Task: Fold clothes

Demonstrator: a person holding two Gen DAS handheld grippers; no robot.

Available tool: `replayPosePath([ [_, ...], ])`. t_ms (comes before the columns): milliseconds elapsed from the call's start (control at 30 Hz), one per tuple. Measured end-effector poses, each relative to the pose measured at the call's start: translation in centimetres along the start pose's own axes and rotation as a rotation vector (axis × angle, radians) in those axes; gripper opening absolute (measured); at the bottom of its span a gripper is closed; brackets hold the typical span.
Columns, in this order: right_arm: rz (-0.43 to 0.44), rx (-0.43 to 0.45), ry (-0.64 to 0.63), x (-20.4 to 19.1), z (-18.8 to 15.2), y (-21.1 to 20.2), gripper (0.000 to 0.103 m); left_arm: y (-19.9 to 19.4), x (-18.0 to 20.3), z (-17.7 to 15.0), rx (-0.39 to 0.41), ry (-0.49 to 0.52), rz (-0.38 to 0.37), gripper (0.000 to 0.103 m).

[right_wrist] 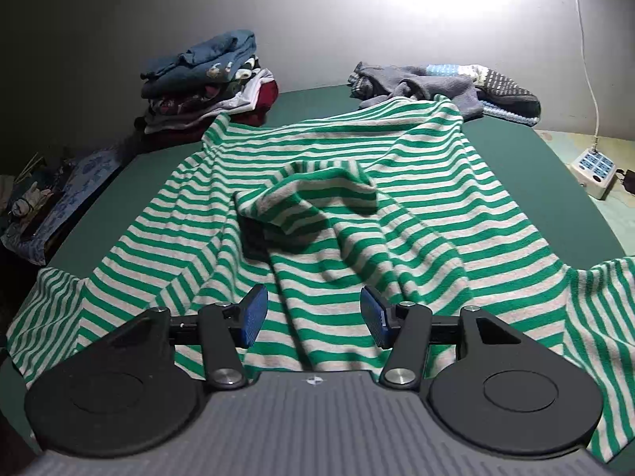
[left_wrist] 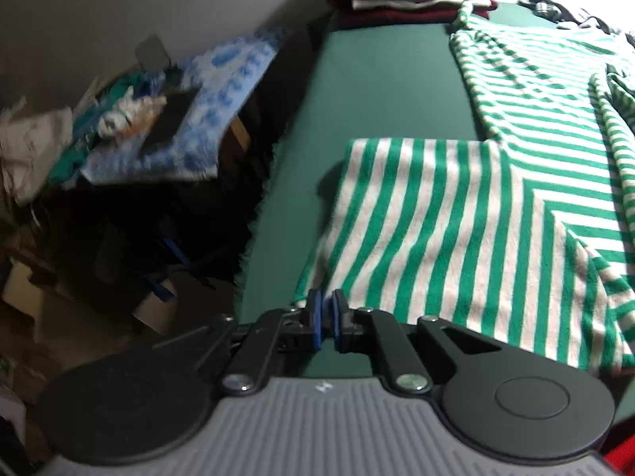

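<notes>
Striped shirt (right_wrist: 317, 198) spread flat – right tongs (right_wrist: 313, 317) agape

The shirt (right_wrist: 317, 214) lies spread on the table (right_wrist: 555, 182), with one sleeve (right_wrist: 309, 194) folded over its middle. Behind the shirt, at the table's far left corner, sits a stack of folded clothes (right_wrist: 210, 83). Behind the shirt to the right lies a loose heap of garments (right_wrist: 444, 83). A power strip (right_wrist: 593, 168) rests off the table's right edge.
</notes>
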State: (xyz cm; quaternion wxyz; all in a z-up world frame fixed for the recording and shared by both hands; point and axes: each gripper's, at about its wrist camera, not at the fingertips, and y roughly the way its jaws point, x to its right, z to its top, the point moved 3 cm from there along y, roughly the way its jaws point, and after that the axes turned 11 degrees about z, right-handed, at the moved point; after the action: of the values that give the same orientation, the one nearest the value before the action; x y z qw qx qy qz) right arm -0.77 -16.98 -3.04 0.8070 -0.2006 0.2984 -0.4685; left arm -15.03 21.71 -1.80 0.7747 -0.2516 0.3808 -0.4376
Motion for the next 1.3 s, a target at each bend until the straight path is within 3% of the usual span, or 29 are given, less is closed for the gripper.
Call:
replayPosePath([
  [67,-0.023,0.019,0.018,1.5,0.4,-0.8,0.055,-1.9,-1.0,2.0,0.063,-0.049,-0.035,0.026],
  [100,-0.029,0.023,0.028,2.3,0.6,-1.1,0.053,-2.7,-0.6,3.3,0.103,-0.065,-0.057,0.05],
  [133,-0.032,0.024,0.032,2.9,0.9,-1.2,0.051,-3.5,-0.1,4.6,0.145,-0.079,-0.08,0.06],
  [200,-0.013,0.026,0.053,3.7,1.8,-0.8,0.045,-4.5,2.3,6.9,0.205,-0.072,-0.137,0.061],
  [367,0.115,0.027,0.035,3.2,4.7,1.6,0.047,-5.5,13.0,11.0,0.273,0.066,-0.32,0.065],
  [433,0.136,0.012,0.024,2.6,5.6,3.4,0.053,-5.6,17.5,11.6,0.275,0.137,-0.351,0.072],
  [533,0.145,-0.046,0.034,2.0,6.4,6.8,0.053,-5.4,21.6,11.1,0.237,0.184,-0.392,0.072],
  [567,0.142,-0.066,0.049,2.1,6.4,7.9,0.048,-5.3,22.5,10.6,0.218,0.185,-0.411,0.072],
  [633,0.15,-0.096,0.081,2.4,6.4,9.4,0.006,-5.3,24.1,9.5,0.185,0.19,-0.44,0.073],
  [667,0.184,-0.058,0.078,2.3,6.6,9.0,0.005,-5.2,24.7,8.9,0.172,0.191,-0.443,0.073],
  [733,0.275,0.036,0.019,1.6,7.1,7.7,0.005,-4.3,25.0,8.1,0.127,0.173,-0.451,0.077],
  [833,0.336,0.153,-0.067,1.3,7.9,6.0,0.005,-3.2,24.9,6.9,0.065,0.158,-0.438,0.078],
  [867,0.258,0.125,-0.059,2.2,8.0,6.4,0.006,-3.2,24.6,6.7,0.057,0.155,-0.431,0.078],
  [967,0.169,-0.05,0.018,5.9,7.6,8.1,0.011,-3.6,23.2,7.1,0.067,0.123,-0.425,0.079],
  [1033,0.259,-0.009,0.121,8.0,7.6,6.6,0.02,-3.8,22.9,8.4,0.095,0.109,-0.426,0.082],
  [1067,0.306,0.015,0.173,9.1,7.6,5.8,0.03,-4.0,22.7,9.1,0.109,0.102,-0.427,0.083],
  [1100,0.285,0.028,0.174,9.4,7.6,5.5,0.042,-4.1,22.6,9.7,0.124,0.095,-0.428,0.084],
  [1200,0.233,0.038,0.153,9.4,7.5,5.2,0.044,-4.5,23.3,11.6,0.176,0.102,-0.451,0.086],
  [1300,0.2,0.026,0.17,9.0,7.5,6.1,0.042,-4.9,26.0,13.2,0.245,0.184,-0.477,0.085],
])
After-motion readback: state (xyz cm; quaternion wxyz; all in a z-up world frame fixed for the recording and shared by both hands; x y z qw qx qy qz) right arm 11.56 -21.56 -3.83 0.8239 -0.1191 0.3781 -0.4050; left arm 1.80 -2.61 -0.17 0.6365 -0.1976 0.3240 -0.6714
